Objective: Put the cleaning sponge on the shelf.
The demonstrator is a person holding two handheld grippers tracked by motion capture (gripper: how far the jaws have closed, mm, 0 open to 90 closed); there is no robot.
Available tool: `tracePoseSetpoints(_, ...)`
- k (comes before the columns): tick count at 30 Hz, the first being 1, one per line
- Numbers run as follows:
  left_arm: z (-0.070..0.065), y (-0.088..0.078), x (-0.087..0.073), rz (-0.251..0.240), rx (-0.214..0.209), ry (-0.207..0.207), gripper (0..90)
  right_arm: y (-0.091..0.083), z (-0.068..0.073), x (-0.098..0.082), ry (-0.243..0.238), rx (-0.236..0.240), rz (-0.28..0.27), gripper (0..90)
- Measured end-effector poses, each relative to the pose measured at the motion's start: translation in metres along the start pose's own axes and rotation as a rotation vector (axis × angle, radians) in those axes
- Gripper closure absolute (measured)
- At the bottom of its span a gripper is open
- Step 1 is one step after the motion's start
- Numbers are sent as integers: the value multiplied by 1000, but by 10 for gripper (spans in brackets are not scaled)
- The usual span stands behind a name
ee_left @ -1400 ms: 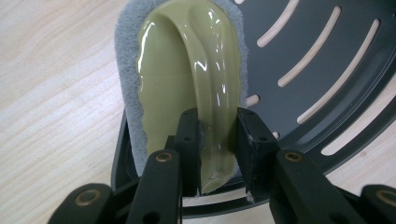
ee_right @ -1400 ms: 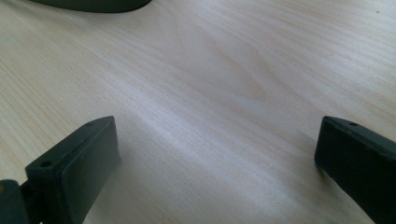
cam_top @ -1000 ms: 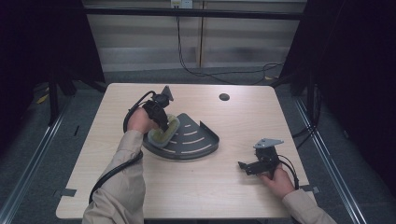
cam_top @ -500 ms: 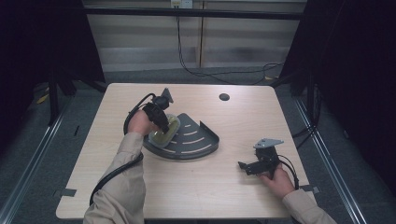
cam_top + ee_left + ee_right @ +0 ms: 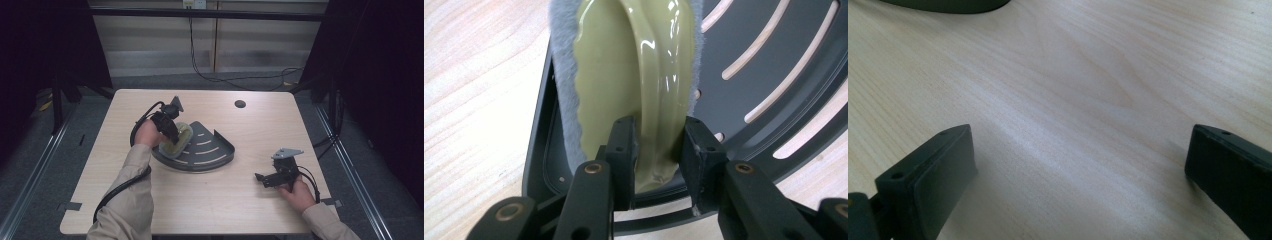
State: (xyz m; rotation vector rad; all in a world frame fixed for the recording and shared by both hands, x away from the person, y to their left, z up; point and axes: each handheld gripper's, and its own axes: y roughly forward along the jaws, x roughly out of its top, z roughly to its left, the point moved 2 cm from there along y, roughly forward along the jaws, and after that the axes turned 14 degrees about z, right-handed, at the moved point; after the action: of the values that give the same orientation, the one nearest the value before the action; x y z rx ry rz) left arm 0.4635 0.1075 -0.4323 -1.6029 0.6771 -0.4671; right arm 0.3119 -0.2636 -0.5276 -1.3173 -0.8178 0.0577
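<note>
Left gripper view shows the left hand-held gripper (image 5: 658, 145) clamped on the raised handle of the green brush (image 5: 624, 75), which lies ahead of it in the dark slotted tray (image 5: 774, 60), a grip suited to lifting.
</note>
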Motion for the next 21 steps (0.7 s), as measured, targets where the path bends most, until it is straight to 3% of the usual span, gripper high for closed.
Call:
tracePoseSetpoints(7,2,-1,-6,7,-1,1,701,0,0,0,1,-1,0,0)
tracePoseSetpoints(12,6,-2,-10,25,31,-18,716,0,0,0,-4,-1,-2,0)
tracePoseSetpoints(21,2,-1,-12,-12,18,-10,672,0,0,0,0,0,0,0)
